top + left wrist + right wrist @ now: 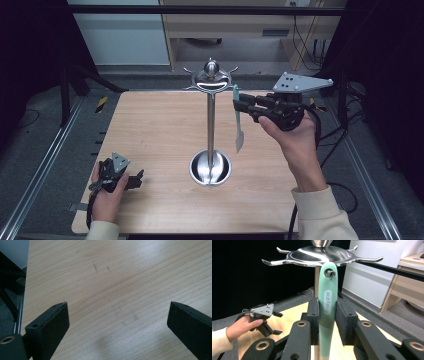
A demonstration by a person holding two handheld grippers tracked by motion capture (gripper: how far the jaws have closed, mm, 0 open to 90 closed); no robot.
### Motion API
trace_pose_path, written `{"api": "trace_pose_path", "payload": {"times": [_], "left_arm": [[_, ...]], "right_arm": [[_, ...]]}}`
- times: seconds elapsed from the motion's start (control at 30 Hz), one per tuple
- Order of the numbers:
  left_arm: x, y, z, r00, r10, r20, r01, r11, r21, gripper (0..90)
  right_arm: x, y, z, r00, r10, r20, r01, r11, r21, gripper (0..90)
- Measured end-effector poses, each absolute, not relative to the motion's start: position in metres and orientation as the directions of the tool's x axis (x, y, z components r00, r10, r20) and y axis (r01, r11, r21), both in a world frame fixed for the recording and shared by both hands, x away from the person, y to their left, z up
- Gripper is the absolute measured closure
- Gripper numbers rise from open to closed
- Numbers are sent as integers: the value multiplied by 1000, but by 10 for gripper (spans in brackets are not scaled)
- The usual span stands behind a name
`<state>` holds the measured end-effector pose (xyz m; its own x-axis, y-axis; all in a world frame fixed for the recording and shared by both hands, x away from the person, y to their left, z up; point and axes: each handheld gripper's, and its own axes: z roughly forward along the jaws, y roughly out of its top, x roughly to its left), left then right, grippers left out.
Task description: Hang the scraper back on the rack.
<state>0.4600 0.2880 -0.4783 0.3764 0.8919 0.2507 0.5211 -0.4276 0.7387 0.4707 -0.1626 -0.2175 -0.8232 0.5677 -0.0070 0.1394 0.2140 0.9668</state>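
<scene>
A steel stand with a round base rises from the middle of the wooden table. Its top disc carries several curved hooks. A mint-green utensil hangs by the hole in its handle from one hook, and its pale blade points down. My right gripper is held up beside the stand's top, shut on the utensil's handle. My left gripper rests low at the table's near left corner, open with nothing between its jaws.
A dark frame and aluminium rails run along both sides of the table. Behind it stand a wooden desk and a pale wall panel. Cables trail off the right side. In the right gripper view, the left gripper sits far off by the table's edge.
</scene>
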Motion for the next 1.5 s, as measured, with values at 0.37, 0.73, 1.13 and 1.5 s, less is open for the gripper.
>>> {"api": "trace_pose_path", "payload": {"times": [0.37,0.73,1.13,1.5], "left_arm": [[460,288,-479,377,892,250,522,-428,738,39],[460,288,-478,378,892,250,522,-428,738,39],[460,289,-478,378,892,246,523,-425,738,39],[461,288,-479,380,891,247,526,-428,735,39]], "right_arm": [[470,-160,-218,-816,578,-5,142,208,968,738],[469,-159,-218,-814,581,-7,143,212,967,736],[468,-159,-218,-817,577,-4,145,212,966,688],[457,-173,-228,-751,659,-40,143,222,965,416]]}}
